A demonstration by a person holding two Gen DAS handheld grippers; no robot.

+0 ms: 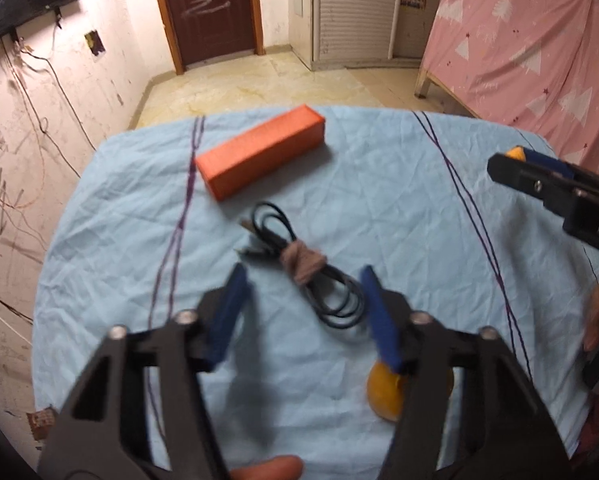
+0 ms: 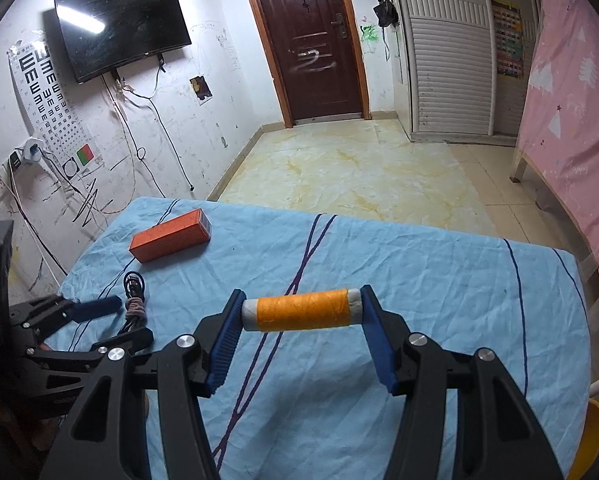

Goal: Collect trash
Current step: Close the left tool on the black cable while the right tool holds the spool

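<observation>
1. The right gripper (image 2: 301, 312) has its jaws clamped on a spool of orange thread (image 2: 301, 310), one blue pad against each white end, so the spool lies crosswise between them, lifted clear of the blue cloth (image 2: 419, 280) that covers the surface.
2. The left gripper (image 1: 303, 300) hangs over the middle of the surface with its jaws apart. Nothing is pinched between them, and the blue pads (image 1: 229, 312) touch nothing.
3. A coiled black cable (image 1: 299, 268), tied round the middle with a brownish band, lies on the cloth just past the left gripper's tips, with its loop end reaching between them.
4. An orange box (image 1: 259, 152) lies flat beyond the cable, toward the far-left corner of the surface, set at a slant. It is apart from the cable.
5. From the left wrist view, a yellow rounded thing (image 1: 385, 396) shows low by the right finger of the left gripper; what it is I cannot tell.
6. Thin dark lines run across the cloth from the far edge to the near edge.
7. A fingertip (image 1: 267, 468) shows at the bottom of the left wrist view.
</observation>
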